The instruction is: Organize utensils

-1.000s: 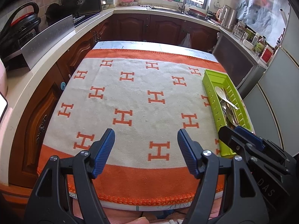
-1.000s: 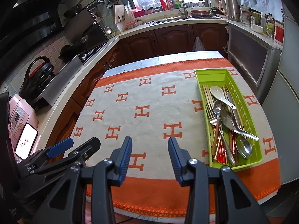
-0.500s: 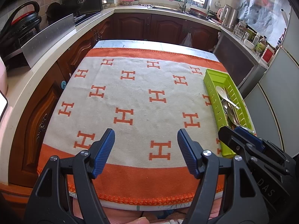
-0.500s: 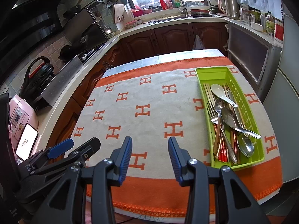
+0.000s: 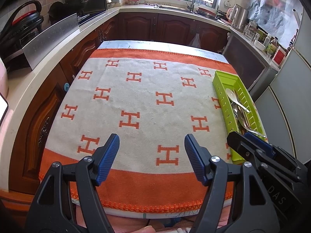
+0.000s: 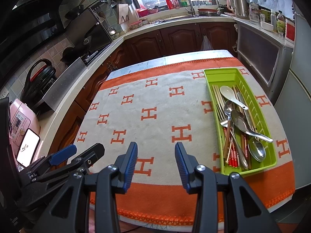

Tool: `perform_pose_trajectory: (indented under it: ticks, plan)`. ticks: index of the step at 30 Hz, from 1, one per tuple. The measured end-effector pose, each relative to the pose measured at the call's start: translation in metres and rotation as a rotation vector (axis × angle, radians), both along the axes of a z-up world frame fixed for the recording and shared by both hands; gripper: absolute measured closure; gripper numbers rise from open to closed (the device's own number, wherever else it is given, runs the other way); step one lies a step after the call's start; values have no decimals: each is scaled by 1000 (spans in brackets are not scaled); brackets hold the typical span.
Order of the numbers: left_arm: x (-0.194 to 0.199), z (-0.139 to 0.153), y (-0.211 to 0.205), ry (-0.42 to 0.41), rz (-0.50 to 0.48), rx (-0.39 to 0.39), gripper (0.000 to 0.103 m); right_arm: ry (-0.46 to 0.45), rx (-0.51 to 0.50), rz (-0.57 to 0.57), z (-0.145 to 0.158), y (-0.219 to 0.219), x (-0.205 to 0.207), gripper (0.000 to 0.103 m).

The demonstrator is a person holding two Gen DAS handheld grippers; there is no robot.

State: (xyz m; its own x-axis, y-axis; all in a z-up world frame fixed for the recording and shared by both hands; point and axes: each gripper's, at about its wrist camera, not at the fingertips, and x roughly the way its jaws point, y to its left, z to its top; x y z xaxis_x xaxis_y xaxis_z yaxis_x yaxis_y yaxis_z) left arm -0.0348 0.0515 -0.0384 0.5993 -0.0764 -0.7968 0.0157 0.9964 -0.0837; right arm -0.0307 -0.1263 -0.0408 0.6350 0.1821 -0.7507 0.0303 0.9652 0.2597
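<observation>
Above the near orange border of the H-patterned towel [image 6: 155, 120], both the left gripper [image 5: 152, 156] and right gripper [image 6: 156, 164] gape empty. Far right, the lime-green slotted plastic tray [image 6: 219, 77] holds jumbled spoons, chopsticks and forks, overlapping and partly hidden.

Utensils [image 6: 236, 124] (spoons, chopsticks, fork) lie jumbled lengthwise in the green tray [image 6: 217, 75].

Most of the orange-and-cream cloth [image 6: 155, 116] on the table lies bare, so there is open passage across its middle and left side. The one thing in the way is the green tray [image 6: 215, 75] along the right edge, filled with spoons, a fork and chopsticks. Both grippers hang above the near border, jaws apart and empty, side by side.
</observation>
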Motion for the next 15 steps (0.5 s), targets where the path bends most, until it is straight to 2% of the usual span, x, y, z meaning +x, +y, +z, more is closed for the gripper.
perform_pose_trajectory:
  ticks: [15]
  plan:
    - [-1,-1,2,-8,-7,-17,36,-3,-5,-5,-2,5,-1,63]
